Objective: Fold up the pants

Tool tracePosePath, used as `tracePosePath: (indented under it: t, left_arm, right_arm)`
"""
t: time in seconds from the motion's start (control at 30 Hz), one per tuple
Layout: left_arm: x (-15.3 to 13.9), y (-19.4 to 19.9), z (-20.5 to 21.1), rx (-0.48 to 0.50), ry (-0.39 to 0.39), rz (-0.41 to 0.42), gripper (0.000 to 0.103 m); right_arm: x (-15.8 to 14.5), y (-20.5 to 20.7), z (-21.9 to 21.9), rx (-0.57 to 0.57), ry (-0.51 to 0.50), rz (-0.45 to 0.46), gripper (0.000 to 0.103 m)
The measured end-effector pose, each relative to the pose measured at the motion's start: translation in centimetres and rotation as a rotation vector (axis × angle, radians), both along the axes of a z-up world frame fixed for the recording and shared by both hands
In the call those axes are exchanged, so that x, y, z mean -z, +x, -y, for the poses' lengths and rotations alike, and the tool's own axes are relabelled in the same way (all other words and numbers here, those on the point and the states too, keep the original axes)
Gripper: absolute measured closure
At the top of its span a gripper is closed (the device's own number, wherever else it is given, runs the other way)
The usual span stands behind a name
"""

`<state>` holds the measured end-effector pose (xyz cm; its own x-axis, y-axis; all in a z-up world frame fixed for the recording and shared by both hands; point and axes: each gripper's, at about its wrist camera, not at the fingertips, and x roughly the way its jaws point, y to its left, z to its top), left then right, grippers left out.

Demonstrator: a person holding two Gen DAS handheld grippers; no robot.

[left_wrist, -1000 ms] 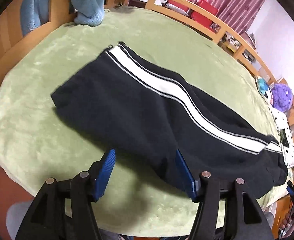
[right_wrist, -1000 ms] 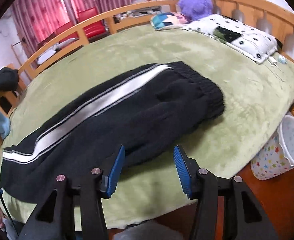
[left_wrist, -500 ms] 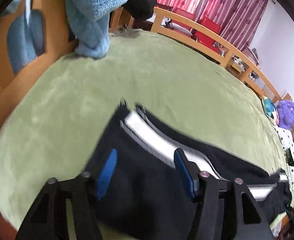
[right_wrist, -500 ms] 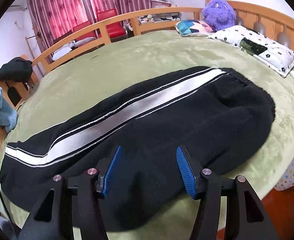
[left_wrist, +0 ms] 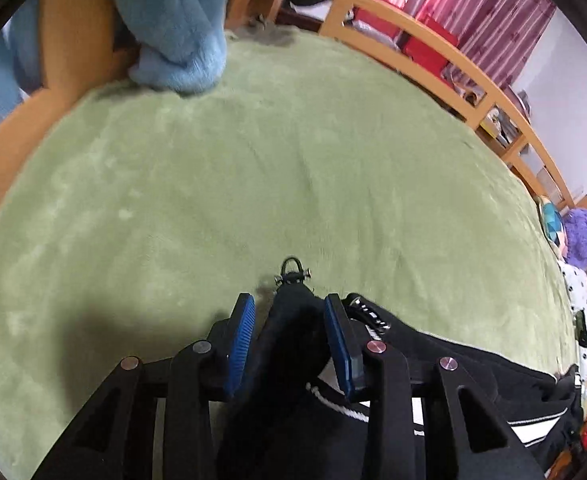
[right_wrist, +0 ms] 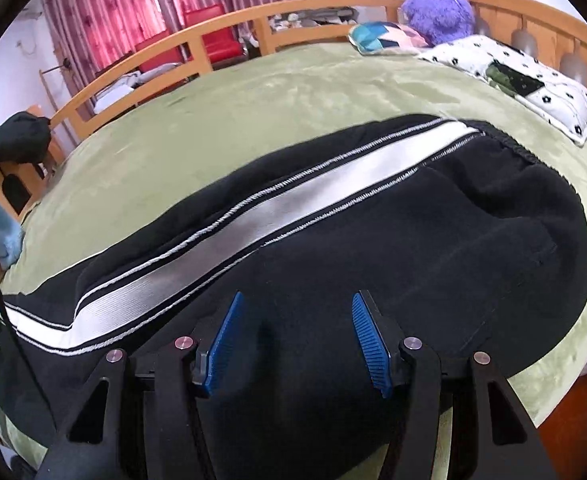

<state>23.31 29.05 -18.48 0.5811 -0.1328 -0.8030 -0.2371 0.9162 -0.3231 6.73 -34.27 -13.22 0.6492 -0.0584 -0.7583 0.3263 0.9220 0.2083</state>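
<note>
Black pants with a white side stripe lie flat on the green bed cover. In the left wrist view the pants run off to the lower right. My left gripper has closed partway around the bunched black cuff of a pant leg, which sits between the blue pads; a gap still shows on the left side. My right gripper is open and hovers over the black cloth near the seat and waist, apart from it or just touching; I cannot tell which.
A light blue fleece hangs over the wooden rail at the far left. A purple plush toy, a patterned cushion and a dotted pillow lie at the bed's head. Red curtains and chairs stand behind.
My left gripper moved forward to the pant cuff and narrowed around it. My right gripper moved in closer over the upper part of the pants and stayed open.
</note>
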Motion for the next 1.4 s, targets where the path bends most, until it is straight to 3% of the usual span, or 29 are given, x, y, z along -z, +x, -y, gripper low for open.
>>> tracePosePath:
  t: [0.1, 0.23, 0.27, 0.33, 0.43, 0.63, 0.7, 0.77, 0.83, 0.93, 1.0, 1.07, 1.13, 1.2, 1.27, 1.4]
  left_arm:
    - [1.4, 0.9, 0.4, 0.023, 0.023, -0.036, 0.07]
    - [3.7, 2.5, 0.3, 0.032, 0.021, -0.143, 0.068]
    - [3.9, 2.5, 0.2, 0.029, 0.007, -0.138, 0.069]
    - [3.9, 2.4, 0.2, 0.036, -0.028, -0.116, 0.082]
    - [3.1, 2.0, 1.7, 0.079, 0.076, -0.098, 0.089]
    - [-1.7, -1.2, -1.3, 0.024, -0.112, 0.062, 0.094]
    - [-2.6, -1.8, -1.5, 0.028, -0.115, 0.084, 0.094]
    - [-1.9, -1.4, -1.0, 0.024, -0.052, 0.06, 0.094]
    - [-0.2, -0.3, -1.0, -0.005, -0.04, 0.001, 0.094]
    - [0.5, -0.3, -1.0, -0.039, -0.05, -0.015, 0.088]
    - [-0.8, -0.8, -0.2, -0.045, 0.031, -0.027, 0.075]
    - [-2.6, -1.7, 0.7, -0.027, 0.121, 0.01, 0.073]
    - [-3.9, -2.4, 1.2, 0.011, 0.121, 0.058, 0.071]
    - [-4.4, -2.8, 2.0, 0.067, 0.081, 0.089, 0.056]
    - [-4.0, -2.5, 3.1, 0.105, 0.085, 0.091, 0.053]
    - [-1.3, -0.8, 3.9, 0.066, 0.163, 0.011, 0.053]
  right_arm:
    - [0.0, 0.1, -0.2, 0.016, -0.009, 0.001, 0.047]
    - [0.1, 0.4, -0.8, 0.018, -0.036, -0.015, 0.047]
    - [0.3, 0.5, -1.1, 0.012, -0.042, -0.023, 0.047]
    - [0.3, 0.7, -1.6, 0.009, -0.054, -0.032, 0.047]
    - [0.1, 0.8, -1.9, 0.003, -0.057, -0.027, 0.047]
    - [-1.2, 0.6, -2.1, 0.005, -0.039, 0.011, 0.047]
    - [-1.8, 0.3, -2.4, -0.005, -0.054, 0.028, 0.047]
    - [-2.2, 0.1, -2.6, -0.011, -0.055, 0.035, 0.047]
    - [-2.1, 0.0, -2.6, -0.012, -0.047, 0.028, 0.047]
    - [-2.0, -0.5, -2.6, -0.014, -0.04, 0.015, 0.047]
    - [-2.0, -1.0, -2.4, -0.02, -0.043, 0.007, 0.047]
    - [-2.0, -1.4, -2.5, -0.025, -0.051, 0.004, 0.047]
    - [-1.7, -1.8, -2.3, -0.023, -0.043, 0.007, 0.047]
    - [-1.2, -1.9, -2.0, -0.015, -0.017, 0.004, 0.047]
    - [-0.7, -2.0, -1.7, -0.006, 0.008, -0.001, 0.047]
    - [-0.6, -2.5, -1.6, -0.012, 0.003, -0.012, 0.047]
